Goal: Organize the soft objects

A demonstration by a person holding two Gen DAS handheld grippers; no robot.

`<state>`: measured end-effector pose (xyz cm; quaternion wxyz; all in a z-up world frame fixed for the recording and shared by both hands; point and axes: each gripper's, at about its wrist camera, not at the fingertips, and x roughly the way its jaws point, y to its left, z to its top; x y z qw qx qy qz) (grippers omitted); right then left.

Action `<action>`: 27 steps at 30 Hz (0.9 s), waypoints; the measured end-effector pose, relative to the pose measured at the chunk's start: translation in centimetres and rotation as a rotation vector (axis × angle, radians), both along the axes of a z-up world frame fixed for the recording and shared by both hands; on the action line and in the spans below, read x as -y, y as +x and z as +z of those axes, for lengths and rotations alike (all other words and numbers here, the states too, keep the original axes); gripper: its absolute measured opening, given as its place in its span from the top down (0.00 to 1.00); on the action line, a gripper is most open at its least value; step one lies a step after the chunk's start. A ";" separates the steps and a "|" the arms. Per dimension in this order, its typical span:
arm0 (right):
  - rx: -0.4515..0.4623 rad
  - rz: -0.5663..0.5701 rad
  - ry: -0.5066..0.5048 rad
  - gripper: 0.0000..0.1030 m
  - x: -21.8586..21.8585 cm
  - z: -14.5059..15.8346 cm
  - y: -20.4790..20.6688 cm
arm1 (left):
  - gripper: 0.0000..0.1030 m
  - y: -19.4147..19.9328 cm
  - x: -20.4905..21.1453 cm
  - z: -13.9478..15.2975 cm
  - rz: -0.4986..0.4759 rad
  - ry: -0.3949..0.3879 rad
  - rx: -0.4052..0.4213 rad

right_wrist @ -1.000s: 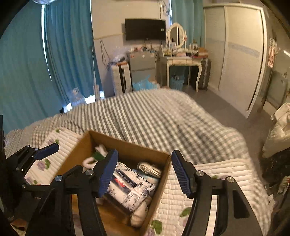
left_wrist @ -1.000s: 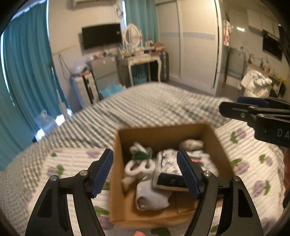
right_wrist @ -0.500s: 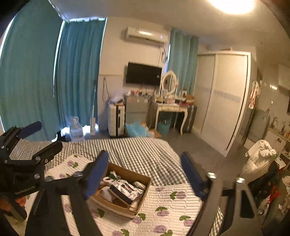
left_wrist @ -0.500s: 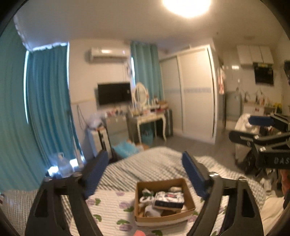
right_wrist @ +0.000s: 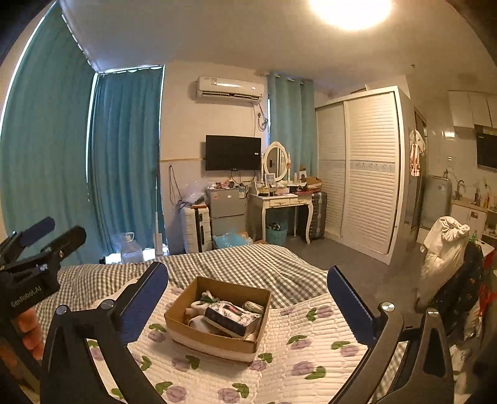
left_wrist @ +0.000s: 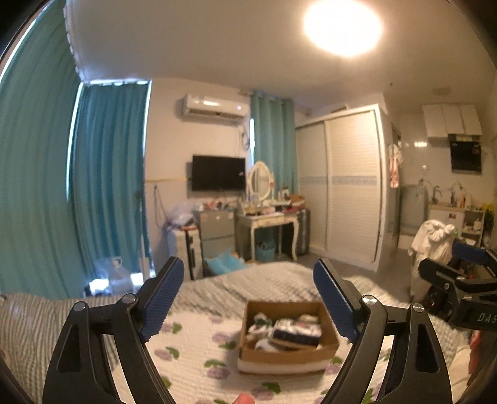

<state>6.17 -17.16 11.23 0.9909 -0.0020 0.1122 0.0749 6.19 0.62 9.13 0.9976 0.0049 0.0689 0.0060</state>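
My left gripper jaws are wide and empty, my right gripper jaws are opening, because the soft things sit in the box.

room: bedroom; light: ceiling lamp glowing; wall: television mounted, air conditioner above television; teal curtains left of television; dressing table with oval mirror right of television; white sliding wardrobe further right; grey floor
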 end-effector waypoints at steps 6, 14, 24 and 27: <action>-0.056 -0.041 -0.022 0.00 -1.7 -6.8 2.7 | 0.16 2.2 -0.4 -5.2 0.002 0.006 -0.114; -0.177 -0.037 0.005 0.00 -1.6 -11.1 6.1 | 0.16 3.9 -0.6 -7.5 -0.013 0.009 -0.169; -0.191 -0.044 0.008 0.00 -1.9 -11.7 6.4 | 0.16 3.5 -0.8 -8.5 -0.022 -0.003 -0.203; -0.191 -0.041 0.008 0.00 -2.0 -11.5 6.3 | 0.16 3.6 -0.9 -8.6 -0.022 -0.006 -0.206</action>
